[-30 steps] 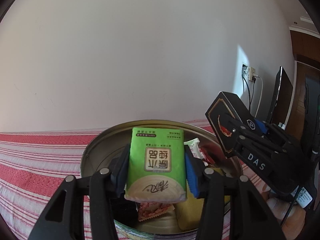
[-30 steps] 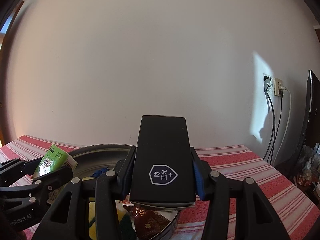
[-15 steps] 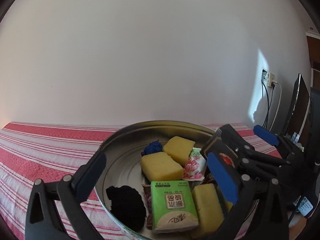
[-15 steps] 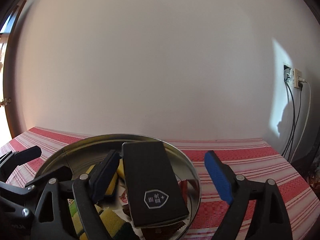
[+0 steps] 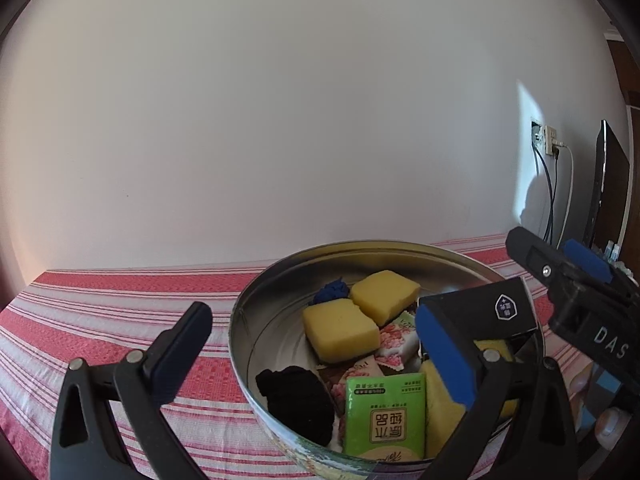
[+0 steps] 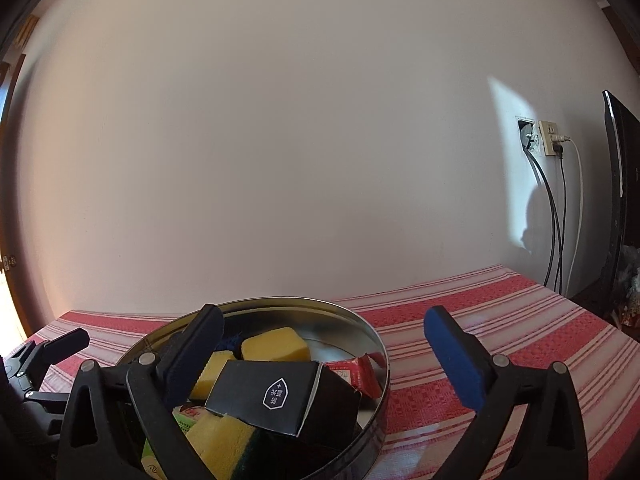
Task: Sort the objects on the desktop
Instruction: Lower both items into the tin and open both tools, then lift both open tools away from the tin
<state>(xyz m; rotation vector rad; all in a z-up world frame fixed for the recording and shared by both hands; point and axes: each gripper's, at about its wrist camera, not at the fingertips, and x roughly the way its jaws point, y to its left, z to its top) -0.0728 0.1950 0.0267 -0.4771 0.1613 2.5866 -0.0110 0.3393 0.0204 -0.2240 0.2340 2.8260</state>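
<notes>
A round metal tin [image 5: 256,304] [image 6: 376,344] stands on the red striped cloth. Inside lie yellow sponges [image 5: 340,330] [image 6: 276,346], a green tissue pack [image 5: 384,416], a black box with a shield logo [image 5: 488,312] [image 6: 272,396], a black cloth wad [image 5: 298,400], a blue wad [image 5: 332,290] and pink and red packets [image 5: 396,340] [image 6: 360,372]. My left gripper [image 5: 316,348] is open and empty above the tin's near side. My right gripper [image 6: 324,344] is open and empty above the tin; it also shows in the left wrist view [image 5: 576,276].
The red and white striped cloth [image 5: 120,320] [image 6: 520,320] covers the table up to a bare wall. A wall socket with cables [image 6: 548,140] and a dark monitor [image 6: 620,184] stand at the far right.
Both grippers have opened. The green tissue pack and the black box dropped out of them and now lie in the tin. Both grippers have drawn back a little.
</notes>
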